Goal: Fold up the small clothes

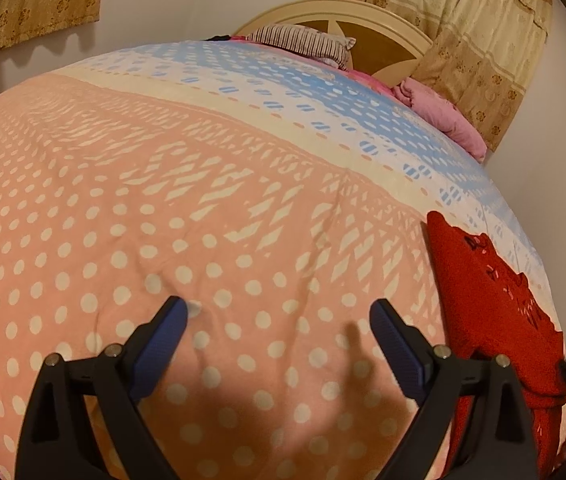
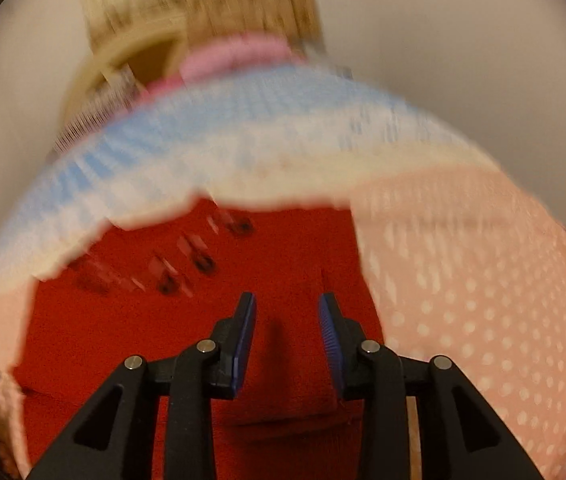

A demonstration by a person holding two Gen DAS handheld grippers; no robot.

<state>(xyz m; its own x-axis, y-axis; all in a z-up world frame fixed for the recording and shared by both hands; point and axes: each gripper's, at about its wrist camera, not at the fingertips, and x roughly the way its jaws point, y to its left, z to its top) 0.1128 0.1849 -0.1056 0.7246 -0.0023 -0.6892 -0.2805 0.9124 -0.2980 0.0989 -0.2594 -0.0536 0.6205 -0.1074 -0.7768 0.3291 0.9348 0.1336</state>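
A small red garment (image 2: 123, 340) with dark buttons lies flat on the bed's pink dotted bedspread (image 2: 463, 280). My right gripper (image 2: 286, 298) hangs just over its middle, blue pads a little apart, with only the cloth below showing in the gap and nothing pinched. The right wrist view is blurred by motion. In the left wrist view the same red garment (image 1: 495, 300) lies at the right, partly behind one finger. My left gripper (image 1: 279, 306) stands wide open above bare bedspread (image 1: 163, 220), to the left of the garment and holding nothing.
At the head of the bed lie a striped pillow (image 1: 303, 38) and a pink blanket (image 1: 439, 116), in front of a cream headboard (image 1: 375, 40). Gold curtains (image 1: 483, 40) hang behind. The bed's edge drops off just right of the garment.
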